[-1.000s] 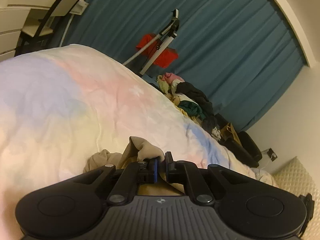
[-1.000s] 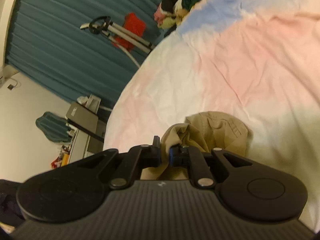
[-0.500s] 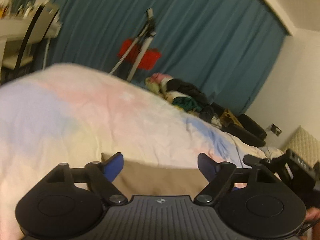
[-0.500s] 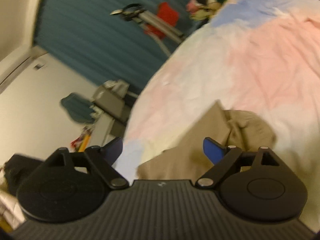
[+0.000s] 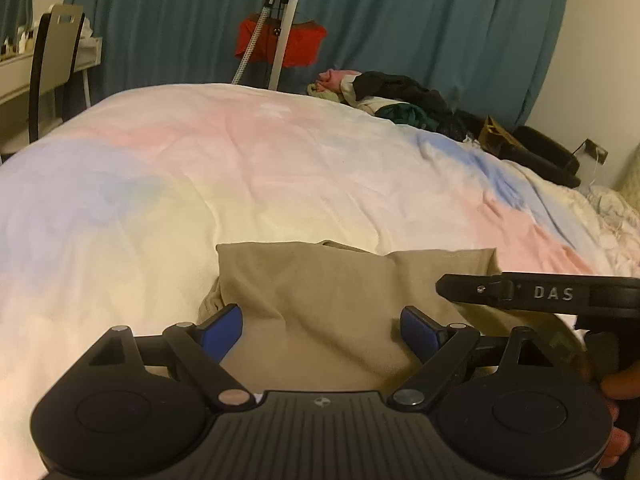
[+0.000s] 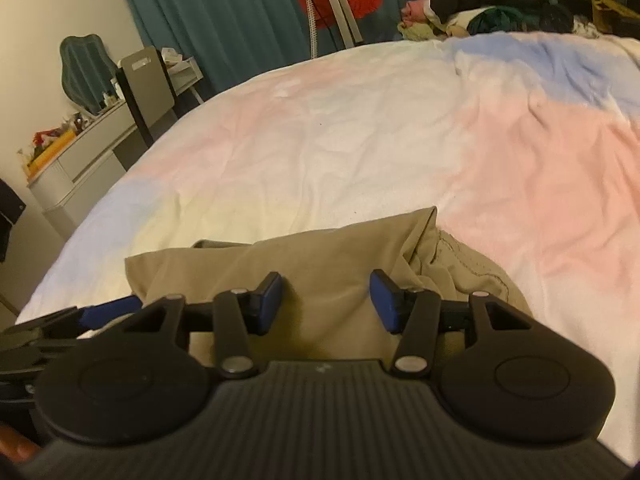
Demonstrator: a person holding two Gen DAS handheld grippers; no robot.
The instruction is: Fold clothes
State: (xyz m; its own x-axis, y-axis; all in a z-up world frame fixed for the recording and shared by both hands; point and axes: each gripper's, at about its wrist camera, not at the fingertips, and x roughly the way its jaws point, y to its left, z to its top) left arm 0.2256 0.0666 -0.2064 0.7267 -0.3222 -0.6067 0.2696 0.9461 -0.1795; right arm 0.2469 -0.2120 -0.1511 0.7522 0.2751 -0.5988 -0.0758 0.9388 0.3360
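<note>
The bed [image 5: 280, 168] is spreading out ahead of both my tools, its pastel cover running in pink, blue and pale yellow patches all the way to the far edge. Beyond it, a teal curtain [image 5: 420, 20] is hanging across the back wall. Far ahead and to the right of my left tool [image 5: 320, 330], a pile of clothes [image 5: 400, 98] is sitting on the far corner of the bed, dark, green and pink pieces heaped together. Ahead and to the left, a chair [image 5: 56, 60] is standing against a white desk [image 6: 80, 156]. A red garment [image 5: 280, 42] is hanging behind a slanted metal stand [image 5: 282, 40] straight ahead, in front of the curtain.

The tan garment [image 5: 320, 300] is lying flat on the bed's near edge, directly under and just ahead of both tools; seen from my right tool [image 6: 326, 298], its right side is bunching up with stitched seams showing. I am holding my left tool with its blue pads spread wide over the cloth, gripping nothing. My right tool is also standing apart, pads parted above the fabric, holding nothing. The right tool's black body is crossing just to the right of my left one.
</note>
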